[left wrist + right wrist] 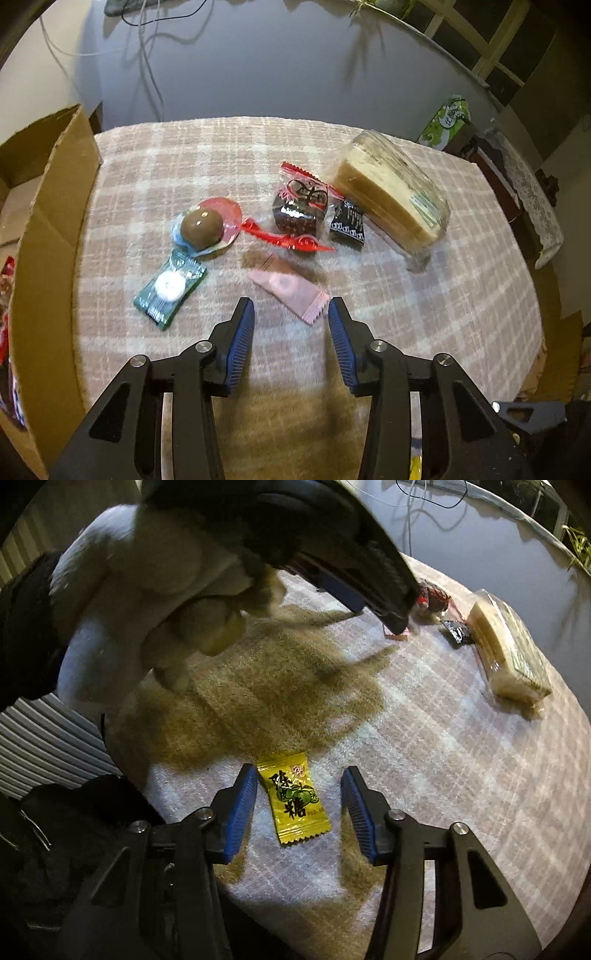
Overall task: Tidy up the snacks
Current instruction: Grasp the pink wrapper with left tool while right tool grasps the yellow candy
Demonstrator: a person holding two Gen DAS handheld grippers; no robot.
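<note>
The left tongs (291,314) gape empty just short of a pink sachet (290,287) on the plaid-covered bench (221,155); beyond lie a green mint packet (169,287), chocolate ball (201,227), red-wrapped cake (301,210) and wafer pack (391,195), with a cardboard box (48,229) at left. The right tongs (299,786) stand apart around a yellow candy packet (293,797), not gripping it.

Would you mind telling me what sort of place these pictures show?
Probably a home room: a small table under a pink plaid cloth, a cardboard box beside it, loose cables on the floor, and a window frame behind.

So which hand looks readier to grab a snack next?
Probably the right. Its open gripper already straddles the yellow candy. The left gripper, also open, only nears the pink packet, whose end lies ahead of its fingertips.
</note>
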